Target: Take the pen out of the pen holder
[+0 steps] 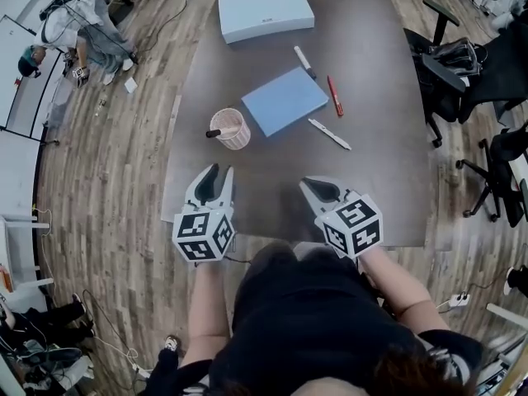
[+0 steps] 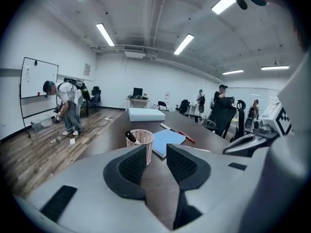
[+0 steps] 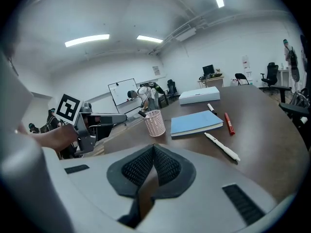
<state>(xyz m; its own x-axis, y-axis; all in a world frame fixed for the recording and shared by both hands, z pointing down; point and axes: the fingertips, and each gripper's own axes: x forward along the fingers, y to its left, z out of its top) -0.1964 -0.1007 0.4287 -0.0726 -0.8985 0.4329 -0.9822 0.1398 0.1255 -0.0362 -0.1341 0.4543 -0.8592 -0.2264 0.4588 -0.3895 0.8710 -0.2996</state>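
Observation:
A pink mesh pen holder (image 1: 231,128) stands on the dark table (image 1: 379,188), and a black pen (image 1: 214,133) leans out over its left rim. My left gripper (image 1: 219,176) hovers just short of the holder, open, with nothing between its fingers. In the left gripper view the holder (image 2: 142,142) and the pen (image 2: 130,136) show beyond the left finger of my left gripper (image 2: 156,152). My right gripper (image 1: 318,190) is over the table's near part, shut and empty. The right gripper view shows the holder (image 3: 154,122) off to the left, beyond my right gripper (image 3: 153,149).
A blue notebook (image 1: 284,100) lies right of the holder, with a white pen (image 1: 329,134), a red pen (image 1: 334,96) and a white marker (image 1: 304,60) around it. A white box (image 1: 266,11) sits at the far edge. Office chairs (image 1: 445,64) stand to the right.

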